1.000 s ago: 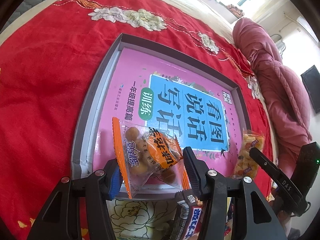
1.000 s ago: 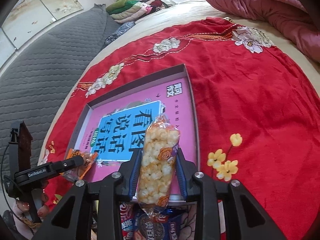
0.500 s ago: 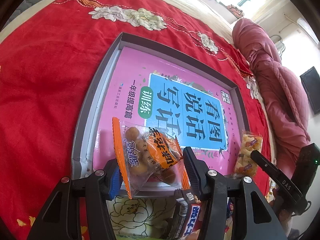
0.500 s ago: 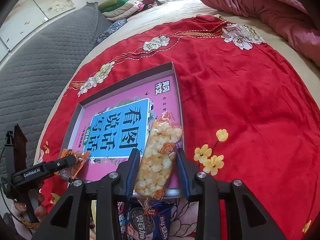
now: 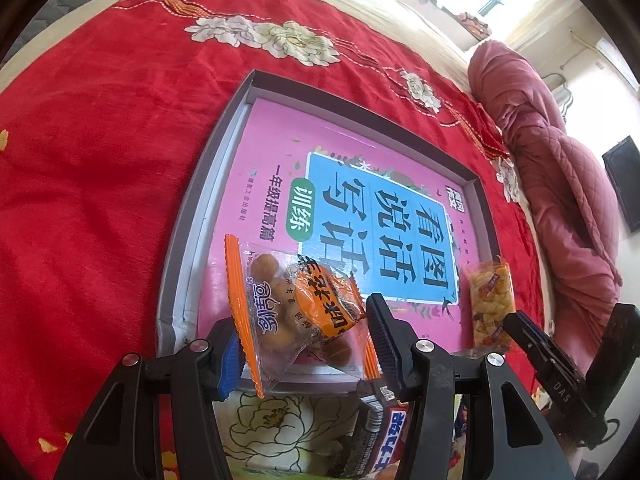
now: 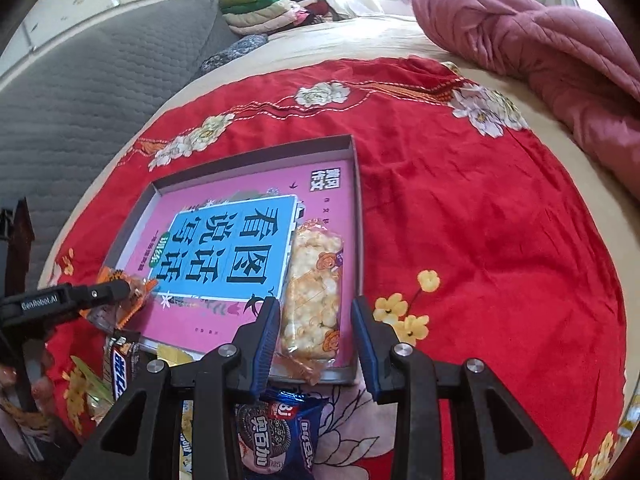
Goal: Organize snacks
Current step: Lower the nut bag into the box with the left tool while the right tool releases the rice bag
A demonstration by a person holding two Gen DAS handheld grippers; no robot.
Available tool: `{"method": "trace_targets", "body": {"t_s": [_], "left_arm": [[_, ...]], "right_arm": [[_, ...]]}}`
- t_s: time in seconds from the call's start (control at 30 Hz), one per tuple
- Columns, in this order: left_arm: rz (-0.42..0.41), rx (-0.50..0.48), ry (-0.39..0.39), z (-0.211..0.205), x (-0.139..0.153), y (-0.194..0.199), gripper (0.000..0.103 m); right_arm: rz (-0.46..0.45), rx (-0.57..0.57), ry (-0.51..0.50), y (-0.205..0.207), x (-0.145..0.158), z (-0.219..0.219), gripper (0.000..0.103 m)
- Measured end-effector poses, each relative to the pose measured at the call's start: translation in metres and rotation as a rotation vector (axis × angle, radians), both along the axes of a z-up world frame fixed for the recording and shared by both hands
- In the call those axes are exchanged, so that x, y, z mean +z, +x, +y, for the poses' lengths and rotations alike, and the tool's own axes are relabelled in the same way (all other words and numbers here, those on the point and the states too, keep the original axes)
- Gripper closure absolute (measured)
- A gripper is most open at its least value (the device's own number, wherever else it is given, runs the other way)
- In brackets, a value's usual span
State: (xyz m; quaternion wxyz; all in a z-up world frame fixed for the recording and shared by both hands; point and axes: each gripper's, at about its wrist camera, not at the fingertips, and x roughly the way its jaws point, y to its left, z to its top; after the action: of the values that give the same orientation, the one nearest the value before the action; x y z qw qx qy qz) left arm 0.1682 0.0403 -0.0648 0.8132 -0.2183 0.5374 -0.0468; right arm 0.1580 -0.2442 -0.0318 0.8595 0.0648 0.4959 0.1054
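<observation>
Left hand-held gripper (image 5: 304, 344), angled down, grips nut packet (image 5: 296, 308); right (image 6: 314, 340) released.

Far half of tray (image 5: 256, 80) bare (book only), puffed-rice bar (image 6: 314, 292) fills right edge

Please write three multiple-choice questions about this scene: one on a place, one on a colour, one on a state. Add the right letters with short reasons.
1. Where does the puffed-rice packet lie?
A) in the grey tray, on the pink book
B) on the bare cloth
C) on the quilt

2. What colour are the sealed edges of the nut packet in the left gripper?
A) blue
B) orange
C) green

3. How does the right gripper stand?
A) shut on a cookie packet
B) open, puffed-rice packet between its jaws
C) open, nothing between

Answers: 1 A, it rests inside the tray's right wall. 2 B, both crimped edges are orange. 3 B, a gap shows beside the packet.
</observation>
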Motion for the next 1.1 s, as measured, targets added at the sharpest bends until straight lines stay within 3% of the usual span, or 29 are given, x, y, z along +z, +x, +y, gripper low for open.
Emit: {"method": "trace_targets", "body": {"t_s": [0.37,1.1], "left_arm": [[0.003,0.014,0.016,0.002,-0.004,0.003,0.046],[-0.005,0.008,0.035,0.003,0.006,0.001,0.039]], "right_arm": [[-0.004,0.075,0.001,0.001,-0.008,0.024,0.066],[-0.004,0.023,0.084,0.005,-0.003,0.011,0.066]]}}
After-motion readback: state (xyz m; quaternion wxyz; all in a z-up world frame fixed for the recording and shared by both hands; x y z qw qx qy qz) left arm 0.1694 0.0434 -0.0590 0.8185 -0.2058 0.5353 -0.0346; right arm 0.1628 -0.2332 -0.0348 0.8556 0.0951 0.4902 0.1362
